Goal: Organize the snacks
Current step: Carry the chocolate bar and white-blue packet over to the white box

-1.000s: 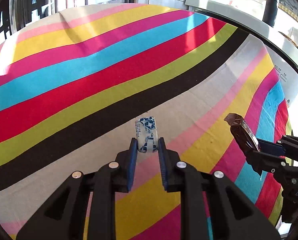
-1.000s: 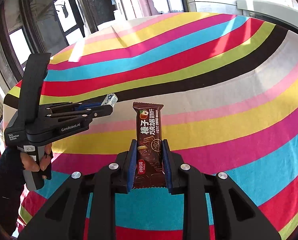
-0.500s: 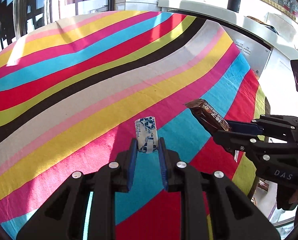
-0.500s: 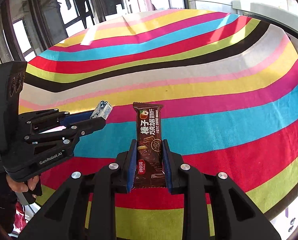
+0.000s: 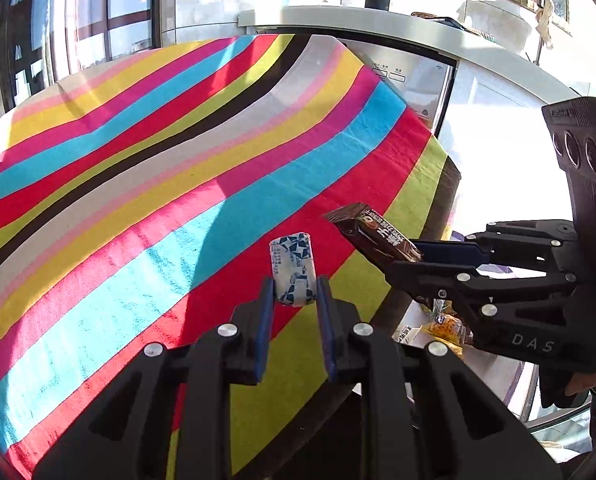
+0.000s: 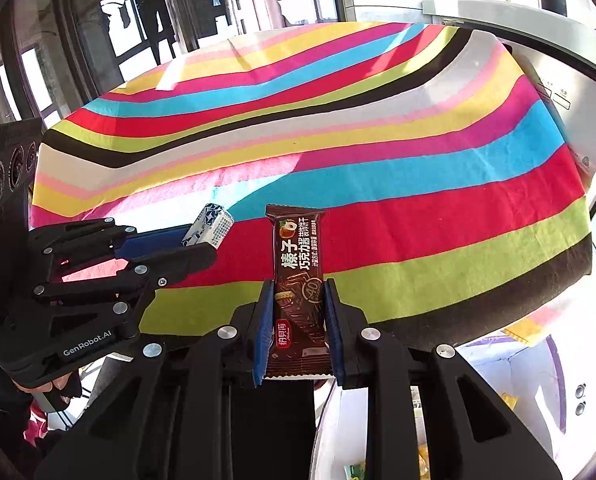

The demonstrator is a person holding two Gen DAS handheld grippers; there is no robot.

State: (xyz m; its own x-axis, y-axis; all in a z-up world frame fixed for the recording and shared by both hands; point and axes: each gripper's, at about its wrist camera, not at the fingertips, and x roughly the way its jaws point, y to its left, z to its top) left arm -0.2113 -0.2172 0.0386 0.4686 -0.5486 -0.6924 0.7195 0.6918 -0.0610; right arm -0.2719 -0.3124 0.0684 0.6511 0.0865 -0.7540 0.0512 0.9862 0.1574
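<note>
My left gripper is shut on a small white-and-blue wrapped candy and holds it in the air over the striped tablecloth's near edge. The candy also shows in the right wrist view, held by the left gripper. My right gripper is shut on a brown chocolate wafer bar, upright between the blue pads. The bar shows in the left wrist view beside the candy, held by the right gripper. Both grippers hang side by side past the table edge.
The table carries a striped multicolour cloth. Below the table edge stands a white container with snack packets, a yellow packet among them. A white appliance and counter stand behind the table.
Both grippers have drawn back from over the table to beyond its near edge, each still holding its snack. The container below the edge has come into view.
</note>
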